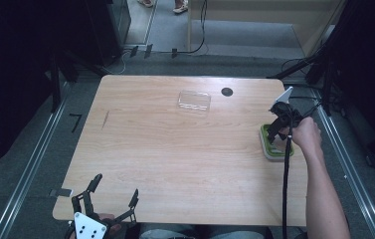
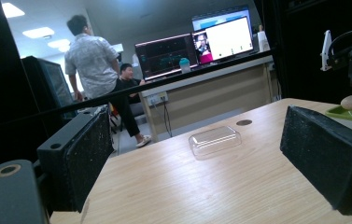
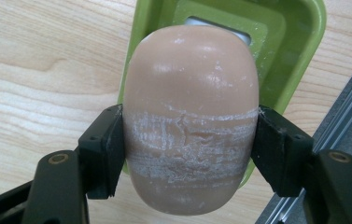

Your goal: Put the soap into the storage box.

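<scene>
A tan oval bar of soap [image 3: 192, 93], scuffed white across its middle, sits between the pads of my right gripper [image 3: 193, 151], which is shut on its two sides. It hangs just over a green soap dish [image 3: 295, 37] near the table's right edge. In the high view the right gripper [image 1: 276, 130] points down over the dish [image 1: 266, 145]. My left gripper [image 1: 116, 186] rests at the near left edge of the table, open with nothing between its jaws. A clear plastic lid [image 1: 194, 100] lies at the far middle, ahead of the left gripper [image 2: 201, 158] as a low clear lid [image 2: 214, 140].
A round black grommet [image 1: 227, 91] sits in the tabletop beyond the lid. A metal rail [image 3: 304, 186] runs just past the table's right edge. Beyond the far edge, two people [image 2: 94, 60] are by a desk with monitors [image 2: 197, 46].
</scene>
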A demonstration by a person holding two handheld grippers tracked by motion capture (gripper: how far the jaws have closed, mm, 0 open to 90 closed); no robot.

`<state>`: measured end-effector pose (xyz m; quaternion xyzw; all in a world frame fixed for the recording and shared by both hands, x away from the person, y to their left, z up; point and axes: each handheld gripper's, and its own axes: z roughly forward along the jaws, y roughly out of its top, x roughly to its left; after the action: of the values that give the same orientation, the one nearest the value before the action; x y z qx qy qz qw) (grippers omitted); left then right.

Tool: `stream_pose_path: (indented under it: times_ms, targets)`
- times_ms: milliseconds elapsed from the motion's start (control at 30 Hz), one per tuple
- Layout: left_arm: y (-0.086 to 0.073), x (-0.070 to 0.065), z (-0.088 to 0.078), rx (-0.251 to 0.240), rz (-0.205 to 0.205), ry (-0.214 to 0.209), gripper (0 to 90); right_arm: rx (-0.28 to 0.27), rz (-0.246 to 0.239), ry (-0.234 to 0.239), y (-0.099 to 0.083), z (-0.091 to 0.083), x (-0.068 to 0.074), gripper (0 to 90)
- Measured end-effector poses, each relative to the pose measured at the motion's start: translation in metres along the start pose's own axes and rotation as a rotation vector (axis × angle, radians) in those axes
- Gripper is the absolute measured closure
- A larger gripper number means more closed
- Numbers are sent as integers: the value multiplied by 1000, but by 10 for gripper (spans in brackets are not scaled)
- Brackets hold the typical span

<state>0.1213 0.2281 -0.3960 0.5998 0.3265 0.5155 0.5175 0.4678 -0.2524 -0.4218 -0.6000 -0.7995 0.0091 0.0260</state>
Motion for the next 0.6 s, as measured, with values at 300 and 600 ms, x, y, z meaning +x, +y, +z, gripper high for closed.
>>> stream_pose_path:
  times_ms: [300,600]
  targets:
    - [0,0,0,0,-1,1,99,7,5,1,5,7,-5,338]
    - [0,0,0,1,-1,1,99,9,29,10,10,15,-8,338]
